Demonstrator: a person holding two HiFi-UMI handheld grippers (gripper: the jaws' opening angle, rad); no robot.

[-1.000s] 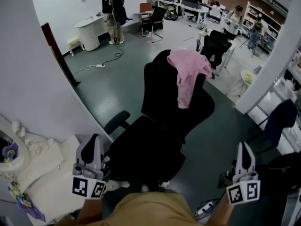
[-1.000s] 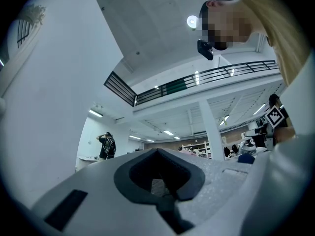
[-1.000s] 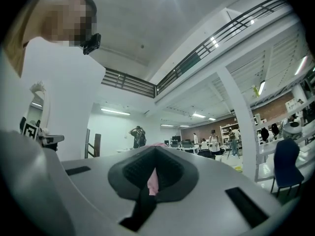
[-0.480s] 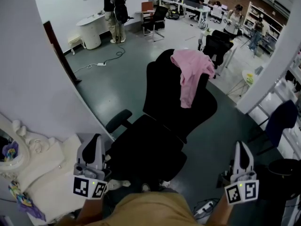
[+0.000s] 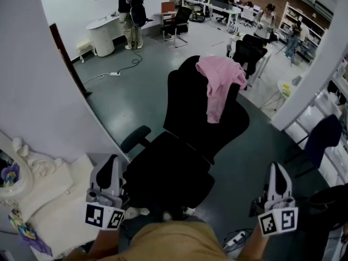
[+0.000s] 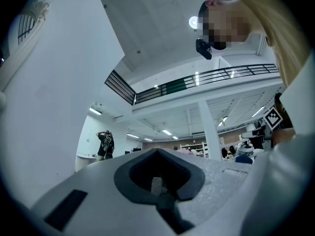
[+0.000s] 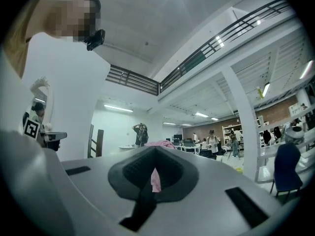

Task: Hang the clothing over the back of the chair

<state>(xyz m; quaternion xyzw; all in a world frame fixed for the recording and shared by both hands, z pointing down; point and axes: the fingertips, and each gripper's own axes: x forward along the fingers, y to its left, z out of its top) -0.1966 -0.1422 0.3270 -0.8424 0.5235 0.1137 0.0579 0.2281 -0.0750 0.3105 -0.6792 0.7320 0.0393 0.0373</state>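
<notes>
L gripper: your L gripper sits low at the head view's bottom-left corner, just beside the seat's left edge. Jaws together, nothing btwn them.
R gripper: your R gripper is at bottom right, off the seat's right side, over the floor. Jaws together, nothing held. The pink strip in its own view is the clothing far off, not in the jaws.
Clothing: pink clothing is draped over the top edge of the back, toward its right corner. One part hangs down the front, the rest is bunched on top. Well apart from both your grippers.
Chair: black chair, seat nearest you, back upright on the far side, left armrest showing.
Around: white cabinet by your L gripper. A person stands far back near a white counter. Power strip w/ cable on the floor.
</notes>
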